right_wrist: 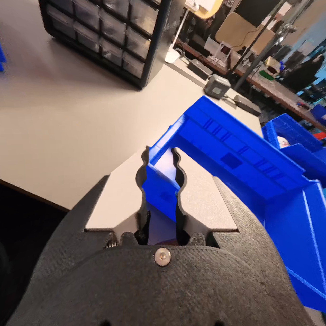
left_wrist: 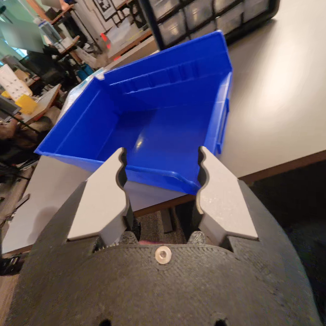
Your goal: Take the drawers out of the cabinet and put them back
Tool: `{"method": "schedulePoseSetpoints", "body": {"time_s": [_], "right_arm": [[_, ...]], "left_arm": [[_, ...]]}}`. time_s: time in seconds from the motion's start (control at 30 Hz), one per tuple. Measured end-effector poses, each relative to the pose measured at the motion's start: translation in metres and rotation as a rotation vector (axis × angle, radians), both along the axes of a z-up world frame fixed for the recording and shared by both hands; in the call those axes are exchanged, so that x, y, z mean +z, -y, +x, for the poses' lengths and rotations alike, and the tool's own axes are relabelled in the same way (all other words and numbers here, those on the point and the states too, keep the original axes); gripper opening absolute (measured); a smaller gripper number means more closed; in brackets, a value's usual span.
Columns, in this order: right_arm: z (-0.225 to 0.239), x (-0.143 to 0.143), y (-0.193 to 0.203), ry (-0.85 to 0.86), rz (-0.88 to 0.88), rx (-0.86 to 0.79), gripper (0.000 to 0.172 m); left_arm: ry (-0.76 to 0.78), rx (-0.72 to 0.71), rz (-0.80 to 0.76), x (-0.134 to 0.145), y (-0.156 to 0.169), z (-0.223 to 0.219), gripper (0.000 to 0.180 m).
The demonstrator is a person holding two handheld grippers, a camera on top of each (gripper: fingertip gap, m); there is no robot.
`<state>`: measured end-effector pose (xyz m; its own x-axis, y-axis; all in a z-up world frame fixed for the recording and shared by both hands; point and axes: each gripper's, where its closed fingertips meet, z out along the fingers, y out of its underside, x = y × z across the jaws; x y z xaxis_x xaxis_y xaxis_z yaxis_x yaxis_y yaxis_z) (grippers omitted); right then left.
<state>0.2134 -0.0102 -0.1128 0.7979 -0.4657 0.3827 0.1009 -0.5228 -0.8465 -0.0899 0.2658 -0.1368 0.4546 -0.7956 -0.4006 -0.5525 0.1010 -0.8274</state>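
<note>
Drawers: two blue plastic drawers are out of the cabinet; one blue drawer [left_wrist: 158,123] sits open side up on the worktop, well in front of the cabinet, and the other blue drawer [right_wrist: 238,158] is lifted off the worktop and tilted, in front of the cabinet and to its right.
Worktop: a pale grey worktop [left_wrist: 273,88] carries the cabinet and the resting drawer; its brown edge runs just below that drawer's near corner.
Cabinet: a black cabinet [right_wrist: 109,38] with a grid of small translucent drawers stands upright at the far side of the worktop, well apart from both blue drawers.
Resting drawer: nothing shows inside it; its near rim lies between the left fingers, and its far wall, ribbed on the inside, faces the cabinet.
Lifted drawer: its ribbed front panel points away from the cabinet, and one side wall runs down into the right jaws.
More blue bins: further blue bins [right_wrist: 291,130] lie right of the lifted drawer, far from the cabinet.
Left gripper [left_wrist: 161,155]: jaws spread wide, on the near side of the resting drawer from the cabinet, gripping nothing.
Right gripper [right_wrist: 159,155]: jaws closed on the lifted drawer's side wall, both black pads pressed against it.
</note>
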Motion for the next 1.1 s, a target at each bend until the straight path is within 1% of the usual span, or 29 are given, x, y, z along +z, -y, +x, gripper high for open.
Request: {"method": "schedulePoseSetpoints", "body": {"time_s": [0.03, 0.17, 0.2, 0.27, 0.33, 0.37, 0.43, 0.5, 0.53, 0.57, 0.63, 0.7, 0.83, 0.87, 0.93, 1.0, 1.03, 1.07, 1.1], "right_arm": [[0.001, 0.001, 0.002, 0.022, 0.006, -0.003, 0.028], [0.008, 0.003, 0.021, 0.074, -0.008, -0.006, 0.015], [0.011, 0.003, 0.03, 0.069, -0.017, -0.02, 0.006], [0.015, 0.005, 0.05, 0.041, -0.047, -0.049, 0.006], [0.015, 0.026, 0.056, 0.027, 0.018, -0.079, 0.014], [0.013, 0.04, 0.05, 0.012, 0.072, -0.089, 0.019], [0.004, 0.062, 0.02, -0.04, 0.204, -0.091, 0.03], [-0.004, 0.068, -0.026, -0.105, 0.3, -0.081, 0.039], [-0.005, 0.066, -0.048, -0.124, 0.332, -0.085, 0.04], [-0.004, 0.062, -0.068, -0.142, 0.351, -0.09, 0.041], [-0.003, 0.046, -0.101, -0.19, 0.345, -0.086, 0.049], [-0.006, 0.029, -0.122, -0.216, 0.307, -0.064, 0.049], [-0.005, -0.006, -0.134, -0.229, 0.204, -0.068, 0.05], [-0.005, -0.014, -0.135, -0.238, 0.188, -0.069, 0.05], [-0.004, -0.025, -0.135, -0.243, 0.156, -0.071, 0.05], [-0.003, -0.033, -0.134, -0.242, 0.129, -0.072, 0.05], [-0.003, -0.036, -0.132, -0.243, 0.12, -0.071, 0.05], [-0.003, -0.038, -0.13, -0.245, 0.116, -0.07, 0.05], [-0.002, -0.039, -0.129, -0.247, 0.114, -0.07, 0.05]], "left_arm": [[0.005, 0.016, 0.008, 0.001, -0.005, -0.003, 0.077], [-0.002, 0.088, 0.008, 0.0, -0.034, -0.022, 0.082], [-0.003, 0.115, 0.01, 0.0, -0.042, -0.028, 0.083], [0.017, 0.156, 0.001, 0.002, -0.056, -0.04, 0.079], [0.062, 0.187, -0.01, 0.005, -0.067, -0.05, 0.07], [0.08, 0.204, -0.009, 0.006, -0.072, -0.054, 0.066], [0.1, 0.233, -0.009, 0.006, -0.081, -0.061, 0.065], [0.102, 0.263, -0.002, 0.006, -0.086, -0.068, 0.061], [0.105, 0.272, -0.001, 0.007, -0.087, -0.071, 0.061], [0.11, 0.275, -0.005, 0.009, -0.087, -0.074, 0.061], [0.113, 0.277, -0.001, 0.012, -0.086, -0.082, 0.061], [0.111, 0.275, 0.0, 0.014, -0.086, -0.089, 0.061], [0.092, 0.325, 0.036, 0.014, -0.101, -0.102, 0.063], [0.086, 0.343, 0.036, 0.011, -0.107, -0.105, 0.07], [0.087, 0.373, 0.018, 0.004, -0.12, -0.109, 0.07], [0.082, 0.393, -0.024, -0.005, -0.134, -0.111, 0.061], [0.067, 0.39, -0.06, -0.012, -0.139, -0.111, 0.05], [0.069, 0.375, -0.089, -0.016, -0.143, -0.109, 0.032], [0.075, 0.362, -0.108, -0.017, -0.147, -0.107, 0.026]]}}
